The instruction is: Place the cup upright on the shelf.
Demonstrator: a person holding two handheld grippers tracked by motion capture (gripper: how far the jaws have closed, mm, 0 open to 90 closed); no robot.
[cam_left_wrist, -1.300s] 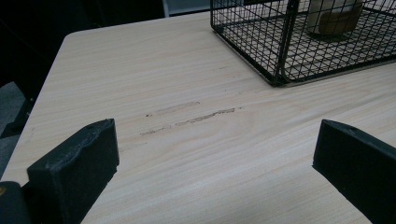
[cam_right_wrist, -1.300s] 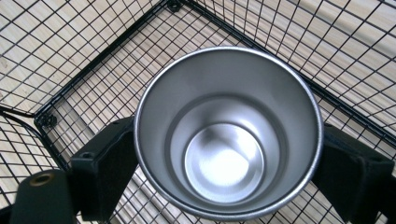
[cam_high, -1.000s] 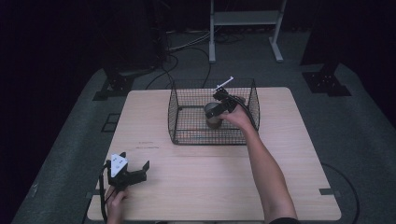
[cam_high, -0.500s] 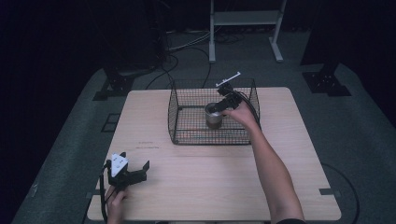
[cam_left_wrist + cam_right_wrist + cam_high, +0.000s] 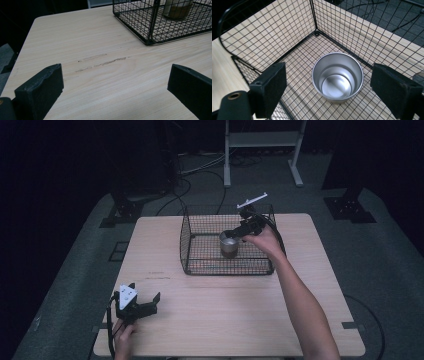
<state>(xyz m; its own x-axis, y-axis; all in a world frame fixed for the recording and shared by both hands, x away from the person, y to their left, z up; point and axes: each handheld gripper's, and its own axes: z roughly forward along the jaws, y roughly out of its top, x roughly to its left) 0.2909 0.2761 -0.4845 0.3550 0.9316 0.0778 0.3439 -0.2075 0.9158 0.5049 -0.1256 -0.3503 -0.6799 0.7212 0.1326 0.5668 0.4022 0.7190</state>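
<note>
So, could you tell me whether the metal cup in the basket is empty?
Empty: the right gripper view looks straight into the metal cup, showing its bare bottom.

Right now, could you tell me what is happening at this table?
A person works with two handheld grippers at a wooden table. The right gripper hangs open over a metal cup that stands upright and empty inside a black wire basket, its jaws on either side of the cup and not touching it. The left gripper sits open near the table's front left corner, holding nothing.
</note>
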